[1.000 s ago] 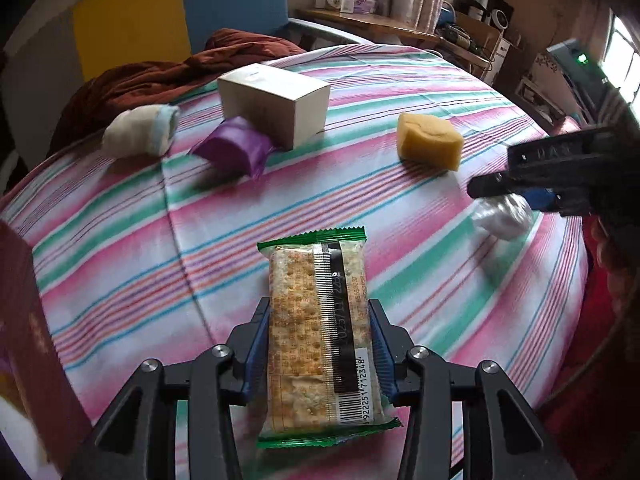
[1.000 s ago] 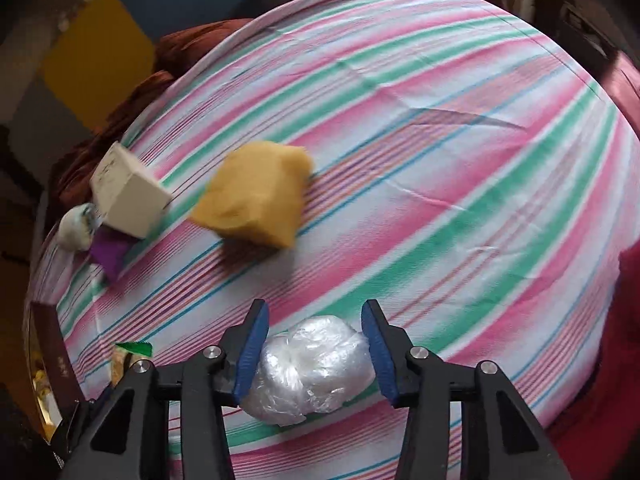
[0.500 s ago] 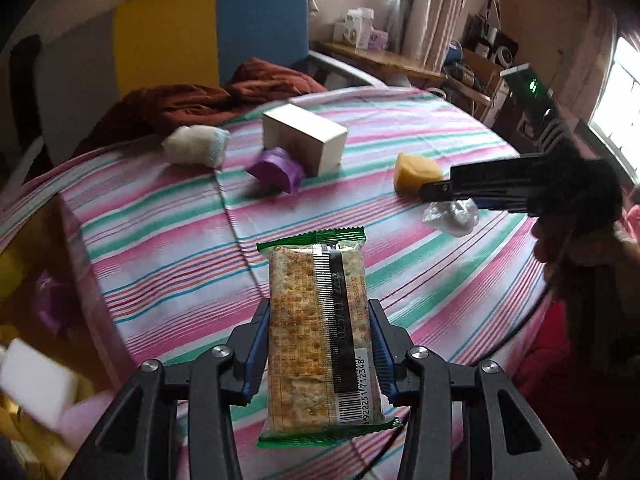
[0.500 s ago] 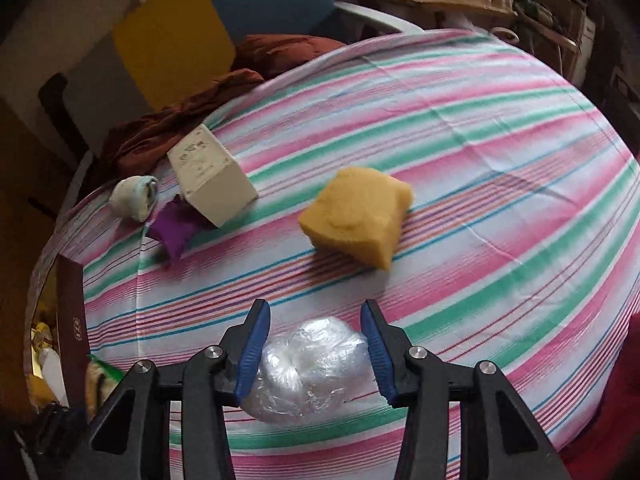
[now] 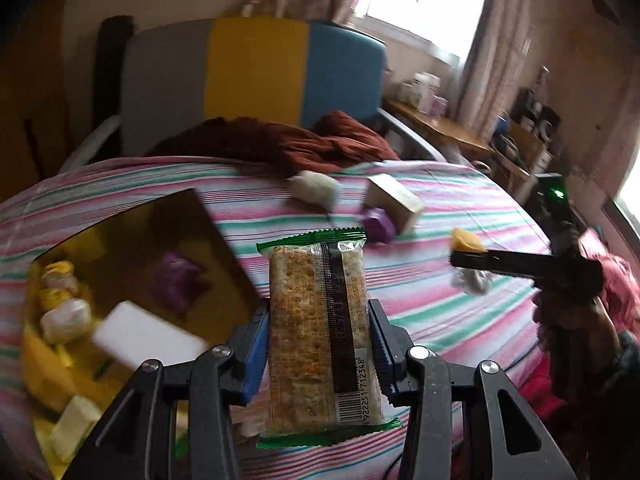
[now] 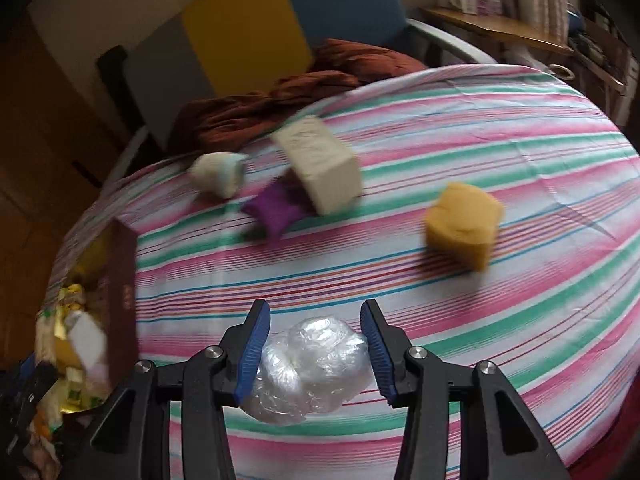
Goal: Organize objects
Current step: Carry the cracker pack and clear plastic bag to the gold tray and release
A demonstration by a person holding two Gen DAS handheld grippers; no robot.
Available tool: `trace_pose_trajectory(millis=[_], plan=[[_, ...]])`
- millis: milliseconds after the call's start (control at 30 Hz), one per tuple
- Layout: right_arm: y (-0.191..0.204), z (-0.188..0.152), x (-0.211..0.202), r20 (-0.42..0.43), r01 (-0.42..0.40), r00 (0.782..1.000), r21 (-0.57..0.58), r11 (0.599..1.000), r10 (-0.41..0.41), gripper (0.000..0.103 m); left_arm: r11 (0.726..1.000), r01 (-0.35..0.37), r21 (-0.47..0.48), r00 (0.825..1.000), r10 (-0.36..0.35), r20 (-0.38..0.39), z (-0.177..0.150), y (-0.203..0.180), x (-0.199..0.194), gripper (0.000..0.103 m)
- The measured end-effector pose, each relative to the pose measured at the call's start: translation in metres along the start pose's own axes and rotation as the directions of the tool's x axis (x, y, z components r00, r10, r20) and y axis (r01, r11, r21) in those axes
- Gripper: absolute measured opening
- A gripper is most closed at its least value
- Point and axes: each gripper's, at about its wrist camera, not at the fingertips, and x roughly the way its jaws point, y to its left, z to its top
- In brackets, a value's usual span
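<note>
Cracker packet [image 5: 320, 332] gripped in left tool [image 5: 318, 346], plastic wad [image 6: 314, 364] in right tool [image 6: 316, 354], above open striped cloth [image 6: 440, 308].

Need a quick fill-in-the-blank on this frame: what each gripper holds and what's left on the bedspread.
1. The left gripper is shut on a packet of ____.
2. The right gripper holds a crumpled ball of clear ____.
3. The purple pouch on the striped bedspread touches the ____ box.
4. The sponge lying alone is ____.

Missing words: crackers; plastic; white; yellow
</note>
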Motion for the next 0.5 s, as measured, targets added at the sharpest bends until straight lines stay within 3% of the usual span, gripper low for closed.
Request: trace_pose_trajectory(millis=[267,500], plan=[[0.094,-0.016,0.007,-0.032,-0.174,0.985,-0.12,0.977,0.172,0.047,0.982,-0.084,-0.168,0.996,0.084,-0.007,-0.013,0.08,-0.015,0.046],[0.153,-0.02,0.004,-0.035,-0.239,0.971,-0.196,0.951,0.237,0.047,0.96,-0.023,-0.279,1.0,0.023,-0.002,0.0,0.114,-0.006,0.046]])
